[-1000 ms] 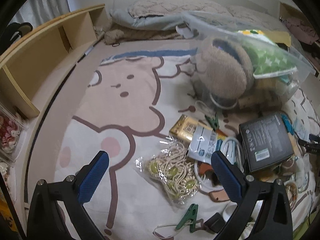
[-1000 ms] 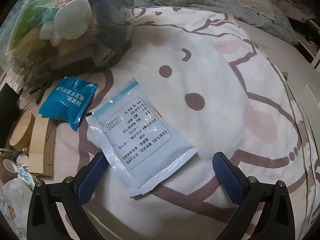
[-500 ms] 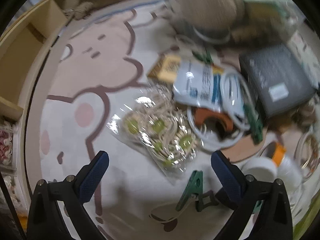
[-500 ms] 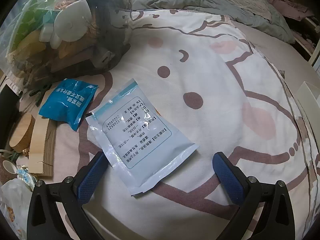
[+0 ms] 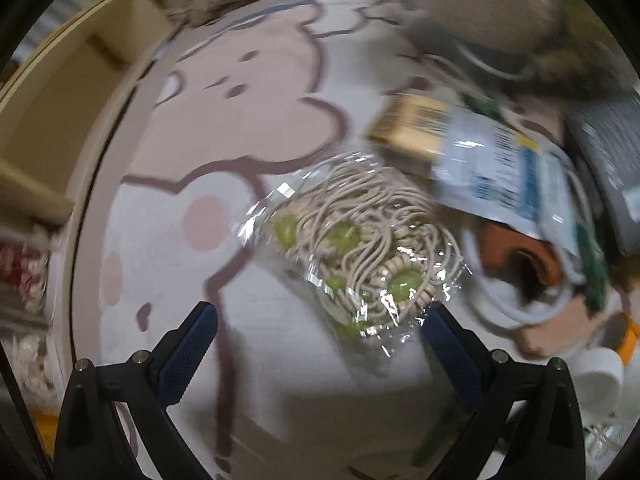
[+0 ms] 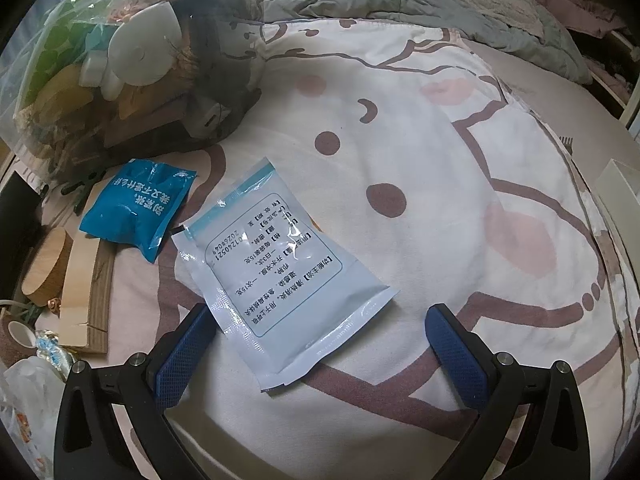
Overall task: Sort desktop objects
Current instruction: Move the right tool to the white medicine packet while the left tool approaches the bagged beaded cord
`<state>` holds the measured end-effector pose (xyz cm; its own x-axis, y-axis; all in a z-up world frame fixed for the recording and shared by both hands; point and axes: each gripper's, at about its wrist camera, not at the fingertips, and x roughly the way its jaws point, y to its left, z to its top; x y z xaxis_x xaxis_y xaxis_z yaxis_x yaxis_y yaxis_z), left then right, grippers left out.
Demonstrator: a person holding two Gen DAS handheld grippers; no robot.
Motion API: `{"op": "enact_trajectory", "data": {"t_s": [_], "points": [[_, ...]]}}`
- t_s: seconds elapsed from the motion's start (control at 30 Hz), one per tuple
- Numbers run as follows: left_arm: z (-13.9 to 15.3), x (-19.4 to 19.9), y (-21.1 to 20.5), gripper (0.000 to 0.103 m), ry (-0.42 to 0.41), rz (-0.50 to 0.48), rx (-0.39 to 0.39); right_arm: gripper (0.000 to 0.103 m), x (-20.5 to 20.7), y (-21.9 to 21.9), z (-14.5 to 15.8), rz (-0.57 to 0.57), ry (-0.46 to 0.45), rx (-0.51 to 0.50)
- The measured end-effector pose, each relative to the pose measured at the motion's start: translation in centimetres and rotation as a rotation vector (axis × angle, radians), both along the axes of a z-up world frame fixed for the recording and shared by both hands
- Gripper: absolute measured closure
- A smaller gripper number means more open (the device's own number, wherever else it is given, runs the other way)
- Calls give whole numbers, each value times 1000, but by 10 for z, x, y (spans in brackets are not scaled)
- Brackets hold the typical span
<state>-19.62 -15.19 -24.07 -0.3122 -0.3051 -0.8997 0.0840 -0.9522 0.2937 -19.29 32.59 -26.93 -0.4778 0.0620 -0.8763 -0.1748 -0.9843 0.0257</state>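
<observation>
A clear packet of beige cord with green beads (image 5: 356,248) lies on the bear-print bedspread (image 5: 224,152), just ahead of my open left gripper (image 5: 320,340); nothing sits between its blue pads. Behind the packet are a yellow box (image 5: 412,128) and a white-and-blue sachet (image 5: 496,172). The left wrist view is blurred. In the right wrist view a pale printed sachet (image 6: 280,268) lies flat between the tips of my open right gripper (image 6: 320,340), its lower edge near the left pad. A blue sachet (image 6: 136,208) lies to its left.
A stuffed clear bag (image 6: 112,64) fills the far left of the right wrist view, with wooden pieces (image 6: 68,276) below it. Grey bedding (image 6: 420,4) lies at the back. In the left wrist view a wooden shelf unit (image 5: 68,96) runs along the left; white cable (image 5: 532,304) and clutter crowd the right.
The left gripper has swung down and closer to the cord packet, which now fills the middle of its view. The right gripper has barely shifted.
</observation>
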Motion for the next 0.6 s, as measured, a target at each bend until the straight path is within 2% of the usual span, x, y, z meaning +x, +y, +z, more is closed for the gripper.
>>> {"op": "enact_trajectory", "data": {"t_s": [0.17, 0.27, 0.37, 0.5, 0.6], "points": [[0, 0, -37, 0, 21, 179, -45, 0, 0, 2, -1, -1, 10, -3], [2, 5, -54, 0, 19, 236, 1, 0, 0, 3, -1, -1, 9, -2], [5, 11, -51, 0, -25, 190, 146, 0, -1, 2, -1, -2, 7, 0], [31, 11, -24, 0, 42, 54, 115, 0, 1, 1, -2, -3, 1, 5], [40, 3, -8, 0, 88, 8, 93, 0, -1, 1, -3, -1, -1, 4]]}}
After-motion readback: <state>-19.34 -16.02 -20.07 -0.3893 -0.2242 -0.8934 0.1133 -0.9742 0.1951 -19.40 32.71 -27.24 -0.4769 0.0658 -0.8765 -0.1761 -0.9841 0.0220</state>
